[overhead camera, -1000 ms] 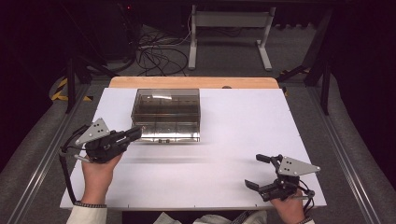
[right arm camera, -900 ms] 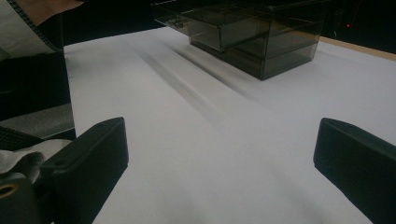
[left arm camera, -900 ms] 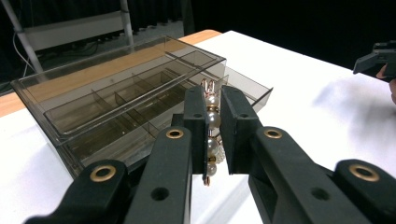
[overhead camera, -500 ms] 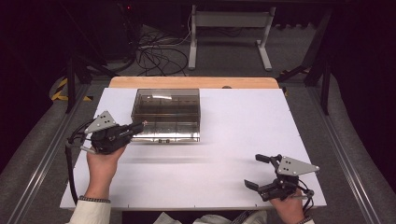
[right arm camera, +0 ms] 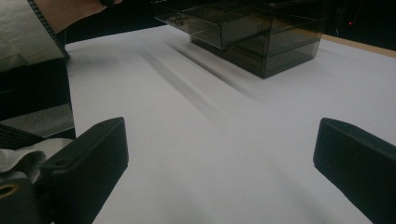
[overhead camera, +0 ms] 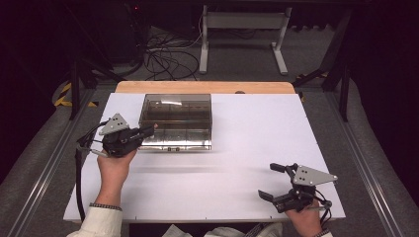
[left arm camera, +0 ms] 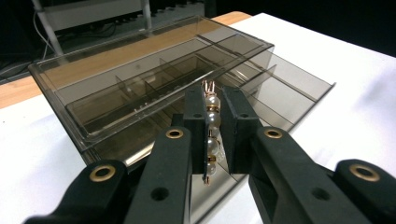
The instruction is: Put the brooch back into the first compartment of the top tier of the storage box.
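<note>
My left gripper (left arm camera: 213, 133) clamps a pearl bracelet (left arm camera: 212, 135) over the smoked organiser box (left arm camera: 140, 88); my right gripper (overhead camera: 277, 182) gapes wide, empty.

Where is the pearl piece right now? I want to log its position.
The pearl piece is clamped between the left gripper jaws, over the open drawer of the smoky organizer box at the table's left.

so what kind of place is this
Likely a lab or recording workshop: a white table with a smoky plastic organizer box, loose cables on the dark floor, and a metal stand behind.
</note>
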